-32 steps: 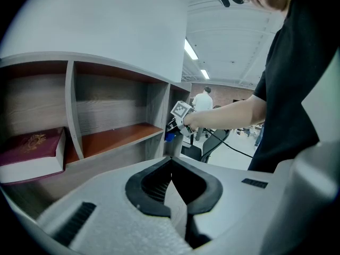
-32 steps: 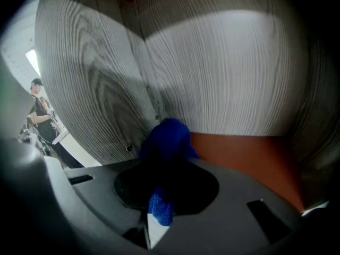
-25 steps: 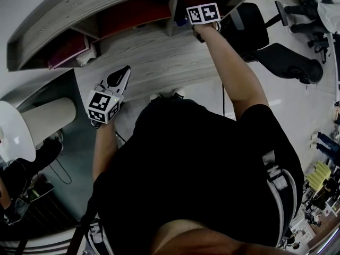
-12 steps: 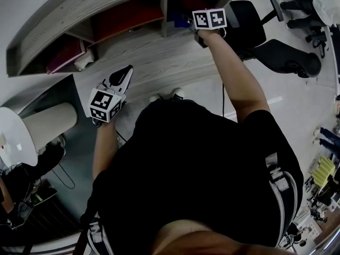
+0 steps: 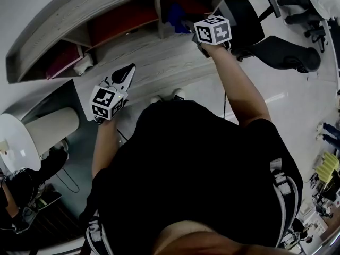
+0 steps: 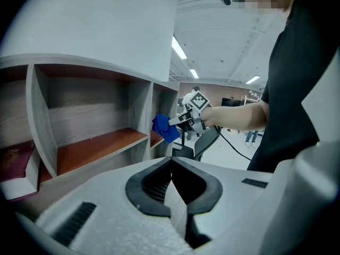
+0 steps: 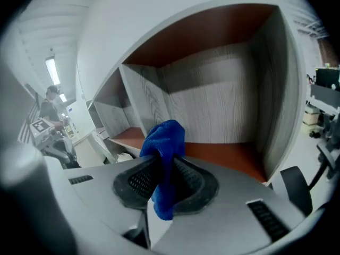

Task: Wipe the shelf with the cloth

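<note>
The grey wooden shelf (image 5: 133, 47) has several compartments with red-brown floors. My right gripper (image 7: 166, 182) is shut on a blue cloth (image 7: 166, 153), which bunches up above the jaws. It hangs just in front of the right-hand compartment (image 7: 228, 155), the cloth off the floor. In the head view the cloth (image 5: 174, 14) sits at that compartment's mouth, ahead of the right gripper (image 5: 187, 23). My left gripper (image 5: 128, 69) hovers over the desk surface in front of the shelf, jaws shut and empty. From the left gripper (image 6: 172, 185) view, the cloth (image 6: 164, 127) shows beside the shelf's divider.
A dark red book (image 6: 13, 161) lies in the left compartment, with a small white object (image 5: 85, 64) next to it. Black office chairs (image 5: 255, 31) stand right of the shelf. A white round lamp (image 5: 13, 137) and a pale cylinder (image 5: 50, 124) are at the left.
My right gripper has drawn back and to the right, out of the right compartment, bringing the blue cloth into sight. The left gripper has hardly moved.
</note>
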